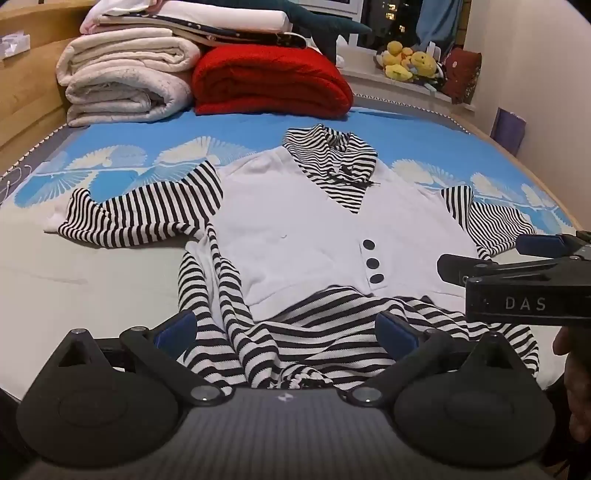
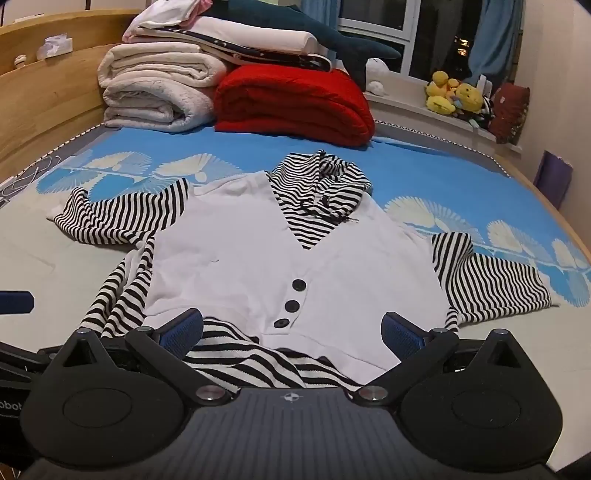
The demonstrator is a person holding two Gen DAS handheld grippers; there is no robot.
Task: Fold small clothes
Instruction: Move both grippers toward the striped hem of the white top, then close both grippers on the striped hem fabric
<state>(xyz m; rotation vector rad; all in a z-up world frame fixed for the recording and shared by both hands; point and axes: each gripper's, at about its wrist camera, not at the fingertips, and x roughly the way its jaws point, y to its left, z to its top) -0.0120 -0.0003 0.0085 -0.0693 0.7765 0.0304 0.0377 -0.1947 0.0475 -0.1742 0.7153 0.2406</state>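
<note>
A small garment point(image 1: 303, 229) lies face up on the bed: a white vest front with three black buttons over black-and-white striped sleeves, collar and hem. It also shows in the right wrist view point(image 2: 280, 254). My left gripper point(image 1: 286, 328) is open, its blue pads either side of the rumpled striped hem, just above it. My right gripper point(image 2: 293, 330) is open over the hem near the buttons; its body shows at the right edge of the left wrist view point(image 1: 532, 291). Neither holds cloth.
The bed has a blue sheet with white fan prints point(image 1: 147, 147). At the back stand folded white blankets point(image 1: 125, 81), a red blanket point(image 1: 273, 81) and a dark plush shark point(image 2: 332, 33). Yellow plush toys point(image 2: 454, 96) sit on the window ledge. A wooden headboard point(image 2: 48, 92) runs along the left.
</note>
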